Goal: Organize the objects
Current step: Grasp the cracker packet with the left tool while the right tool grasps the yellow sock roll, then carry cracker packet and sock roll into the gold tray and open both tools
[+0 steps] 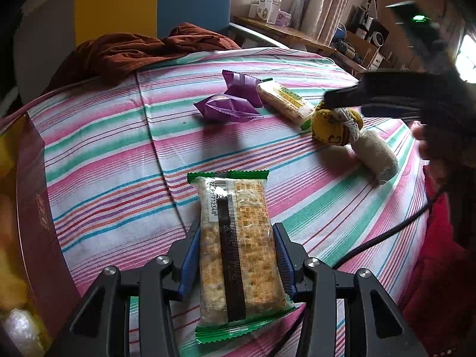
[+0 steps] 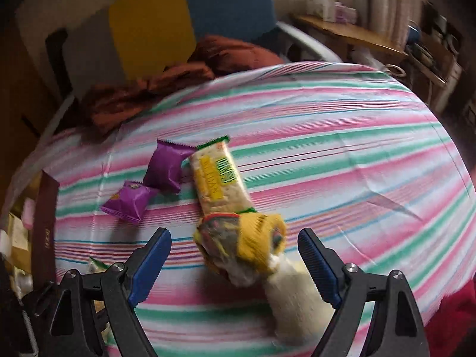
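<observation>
My left gripper (image 1: 236, 232) is shut on a green-edged cracker pack (image 1: 238, 247), held lengthwise between its blue pads above the striped bedsheet (image 1: 119, 160). My right gripper (image 2: 235, 238) is open, its fingers either side of a yellow rolled sock (image 2: 255, 244) that lies against a cream rolled sock (image 2: 294, 303). In the left wrist view the right gripper (image 1: 330, 98) hovers over the yellow sock (image 1: 333, 126) and cream sock (image 1: 377, 154). A second cracker pack (image 2: 220, 181) and two purple snack packets (image 2: 166, 169) (image 2: 131, 199) lie beyond.
A dark red box (image 1: 38, 223) with packets inside stands at the left edge of the bed; it also shows in the right wrist view (image 2: 44, 223). A rust-brown cloth (image 1: 134, 50) is heaped at the far side. A black cable (image 1: 386, 235) crosses the sheet at right.
</observation>
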`<state>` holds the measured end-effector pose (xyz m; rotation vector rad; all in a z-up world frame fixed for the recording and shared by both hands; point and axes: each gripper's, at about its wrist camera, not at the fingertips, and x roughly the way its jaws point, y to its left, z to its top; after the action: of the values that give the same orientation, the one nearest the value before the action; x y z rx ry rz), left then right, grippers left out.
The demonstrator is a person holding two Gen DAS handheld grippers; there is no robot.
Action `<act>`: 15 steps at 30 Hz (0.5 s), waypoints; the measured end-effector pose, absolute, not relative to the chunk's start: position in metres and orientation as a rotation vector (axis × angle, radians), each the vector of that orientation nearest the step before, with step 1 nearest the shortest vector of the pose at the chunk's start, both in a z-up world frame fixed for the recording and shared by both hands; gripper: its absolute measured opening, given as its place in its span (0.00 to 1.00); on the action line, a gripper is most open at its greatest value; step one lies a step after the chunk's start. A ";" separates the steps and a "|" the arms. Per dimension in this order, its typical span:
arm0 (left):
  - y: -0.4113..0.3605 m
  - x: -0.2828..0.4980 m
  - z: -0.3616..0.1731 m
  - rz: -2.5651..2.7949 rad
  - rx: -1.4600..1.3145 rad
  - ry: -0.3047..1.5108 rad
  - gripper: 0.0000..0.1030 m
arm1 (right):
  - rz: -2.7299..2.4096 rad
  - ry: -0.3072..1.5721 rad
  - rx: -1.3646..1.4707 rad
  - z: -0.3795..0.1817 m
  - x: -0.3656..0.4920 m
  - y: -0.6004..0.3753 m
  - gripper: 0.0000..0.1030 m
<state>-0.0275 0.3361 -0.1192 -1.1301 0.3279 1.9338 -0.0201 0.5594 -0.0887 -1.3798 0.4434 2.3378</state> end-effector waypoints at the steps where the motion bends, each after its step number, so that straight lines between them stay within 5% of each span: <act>1: 0.336 -0.027 -0.119 1.933 -1.129 0.327 0.45 | 2.302 0.415 -1.416 -0.096 -0.024 0.559 0.60; 4: 0.334 -0.028 -0.119 1.936 -1.127 0.318 0.44 | 2.311 0.344 -1.417 -0.098 -0.021 0.552 0.42; 15: 0.305 -0.012 -0.086 1.912 -1.089 0.230 0.43 | 2.504 0.489 -1.119 -0.045 0.015 0.539 0.37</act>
<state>-0.0123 0.3051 -0.0858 -1.0889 0.2299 1.9124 0.0153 0.5393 -0.0454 -1.1185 0.4894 2.5042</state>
